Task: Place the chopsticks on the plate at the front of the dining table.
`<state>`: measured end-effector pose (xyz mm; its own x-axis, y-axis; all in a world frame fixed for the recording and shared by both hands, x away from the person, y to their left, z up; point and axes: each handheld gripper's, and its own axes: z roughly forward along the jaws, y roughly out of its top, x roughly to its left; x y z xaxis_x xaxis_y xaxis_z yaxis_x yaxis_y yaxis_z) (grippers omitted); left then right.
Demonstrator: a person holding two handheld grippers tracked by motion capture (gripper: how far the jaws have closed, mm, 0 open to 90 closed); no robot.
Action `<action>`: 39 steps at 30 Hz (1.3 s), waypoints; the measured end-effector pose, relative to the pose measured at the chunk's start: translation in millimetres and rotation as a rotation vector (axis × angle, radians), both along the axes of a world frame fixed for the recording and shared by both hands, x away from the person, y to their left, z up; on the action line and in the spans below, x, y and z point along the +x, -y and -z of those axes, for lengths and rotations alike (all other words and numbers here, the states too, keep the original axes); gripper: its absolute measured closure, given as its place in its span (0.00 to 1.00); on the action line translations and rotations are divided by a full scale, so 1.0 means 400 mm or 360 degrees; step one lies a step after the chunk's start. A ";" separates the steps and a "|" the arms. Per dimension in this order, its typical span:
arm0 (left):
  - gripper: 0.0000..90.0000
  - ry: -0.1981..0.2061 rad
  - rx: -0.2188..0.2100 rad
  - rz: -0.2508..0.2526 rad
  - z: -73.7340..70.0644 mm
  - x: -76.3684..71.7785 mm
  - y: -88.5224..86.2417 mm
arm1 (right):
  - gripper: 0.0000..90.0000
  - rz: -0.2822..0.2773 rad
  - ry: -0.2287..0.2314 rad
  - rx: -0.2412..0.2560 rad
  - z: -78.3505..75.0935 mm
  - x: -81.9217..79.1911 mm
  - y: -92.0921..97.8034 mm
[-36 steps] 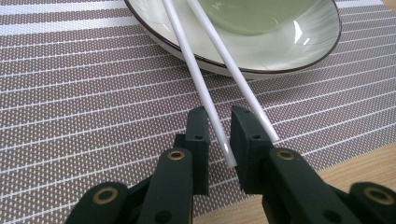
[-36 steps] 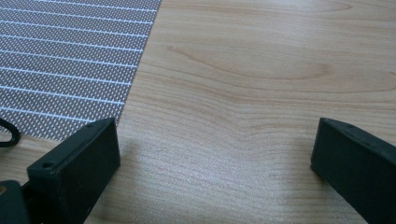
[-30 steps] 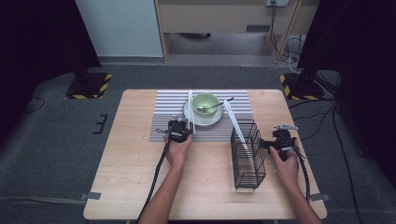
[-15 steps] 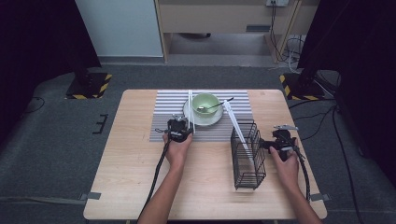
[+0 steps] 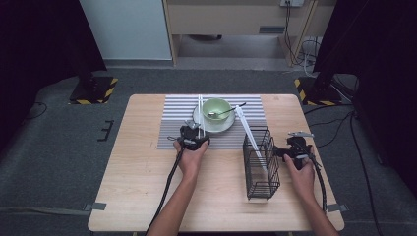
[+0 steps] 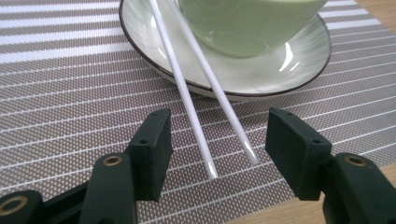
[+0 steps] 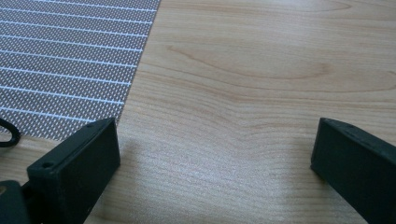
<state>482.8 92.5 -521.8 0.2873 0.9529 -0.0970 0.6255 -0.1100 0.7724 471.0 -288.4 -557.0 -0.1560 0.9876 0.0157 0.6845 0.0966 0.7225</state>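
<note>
Table (image 5: 147, 172): carrying a striped mat (image 5: 172, 123), a wire rack (image 5: 260, 162) and a saucer (image 6: 261, 79) under a green bowl (image 5: 216, 109).
Right gripper (image 7: 215, 154): hovering wide, gripping nothing, just beside the rack.
Left gripper (image 6: 217, 140): gaping wide, straddling the chopsticks (image 6: 187, 98), whose tips are resting on the mat while their shafts are leaning on the saucer.
Step, judged: closing squarely so both sticks are pinching together.
Change: both grippers are sitting almost exactly as a second ago.

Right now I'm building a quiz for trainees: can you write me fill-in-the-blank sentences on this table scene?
1. The left tongs are open around the ends of two white ____.
2. The green bowl sits on a ____.
3. The right tongs are open over bare ____.
4. The black wire basket stands beside the ____ hand.

Missing: chopsticks; saucer; wood; right
</note>
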 end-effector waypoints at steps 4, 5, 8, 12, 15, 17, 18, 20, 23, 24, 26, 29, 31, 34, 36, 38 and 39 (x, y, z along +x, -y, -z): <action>0.45 -0.0012 0.0011 0.0003 0.012 0.006 0.008 | 0.01 0.0000 0.0000 0.0000 0.000 0.000 0.000; 0.46 -0.0010 0.0021 0.0005 0.015 0.007 0.011 | 0.01 0.0000 0.0000 0.0000 0.000 0.000 0.000; 0.51 -0.0004 0.0034 -0.0001 0.018 0.011 0.012 | 0.01 0.0000 0.0000 0.0000 0.000 0.000 0.000; 0.59 0.0020 0.0049 0.0009 0.017 0.010 0.012 | 0.01 -0.0001 0.0000 0.0000 0.000 0.000 0.000; 0.67 0.0029 0.0048 0.0011 0.015 0.010 0.009 | 0.01 -0.0001 0.0000 0.0000 0.000 0.000 0.000; 0.70 0.0034 0.0038 0.0009 0.013 0.010 0.008 | 0.01 0.0000 0.0000 0.0000 0.000 0.000 0.000; 0.73 0.0036 0.0042 0.0010 0.012 0.009 0.007 | 0.01 -0.0001 0.0000 0.0000 0.000 0.000 0.000; 0.77 0.0051 0.0054 0.0010 0.010 0.008 0.008 | 0.01 -0.0001 0.0000 0.0000 0.000 0.000 0.000; 0.80 0.0059 0.0052 0.0008 0.008 0.008 0.005 | 0.01 0.0000 0.0000 0.0000 0.000 0.000 0.000; 0.81 0.0061 0.0053 0.0008 0.007 0.008 0.004 | 0.01 0.0000 0.0000 0.0000 0.000 0.000 0.000; 0.82 0.0061 0.0053 0.0010 0.007 0.008 0.002 | 0.01 0.0000 0.0000 0.0000 0.000 0.000 0.000; 0.82 0.0053 0.0030 0.0001 0.008 0.009 -0.003 | 0.01 0.0000 0.0000 0.0001 0.000 0.000 0.000; 0.82 0.0045 0.0014 -0.0002 0.010 0.009 -0.004 | 0.01 0.0000 0.0000 0.0000 0.000 0.000 0.000; 0.80 0.0036 0.0003 0.0002 0.011 0.010 -0.003 | 0.01 0.0000 0.0000 0.0000 0.000 0.000 0.000; 0.78 0.0029 0.0002 0.0005 0.013 0.010 -0.003 | 0.01 0.0000 0.0000 0.0000 0.000 0.000 0.000; 0.77 0.0029 0.0002 0.0010 0.014 0.010 -0.004 | 0.01 -0.0001 0.0000 0.0000 0.000 0.000 0.000; 0.77 0.0029 -0.0003 0.0014 0.014 0.010 -0.005 | 0.01 0.0000 0.0000 0.0000 0.000 0.000 0.000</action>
